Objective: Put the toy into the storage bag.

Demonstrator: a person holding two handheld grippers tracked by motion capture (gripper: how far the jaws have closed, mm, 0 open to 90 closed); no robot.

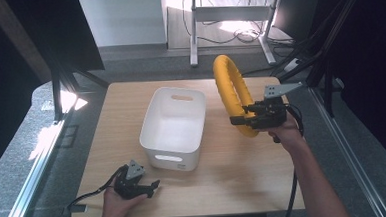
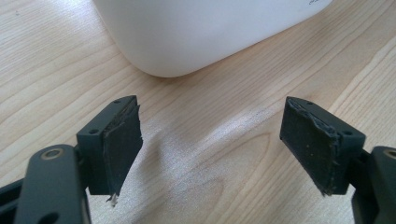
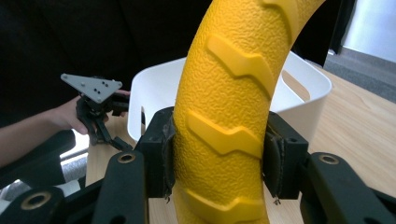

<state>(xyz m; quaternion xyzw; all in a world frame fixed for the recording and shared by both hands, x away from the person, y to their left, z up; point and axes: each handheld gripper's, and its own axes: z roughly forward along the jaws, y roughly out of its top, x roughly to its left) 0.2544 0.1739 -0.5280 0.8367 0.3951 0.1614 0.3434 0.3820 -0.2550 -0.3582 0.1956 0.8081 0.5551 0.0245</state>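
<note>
Left hand-held gripper (image 2: 212,149) low over the pale wood table (image 2: 224,140), jaws spread wide with nothing between, worn black pads (image 2: 122,149) frayed at the edges, rounded corner of a white bin (image 2: 201,32) just ahead.

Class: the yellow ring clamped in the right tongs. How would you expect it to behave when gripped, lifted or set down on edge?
The yellow ring keeps its round shape held from one side, so probably fairly stiff. Its pebbled, ridged skin likely resists slipping in the right tongs. Set on edge, it would probably roll or topple.

Grey carpet floor (image 1: 28,162), sunlit patches; desk legs (image 1: 193,33), cables behind.
</note>
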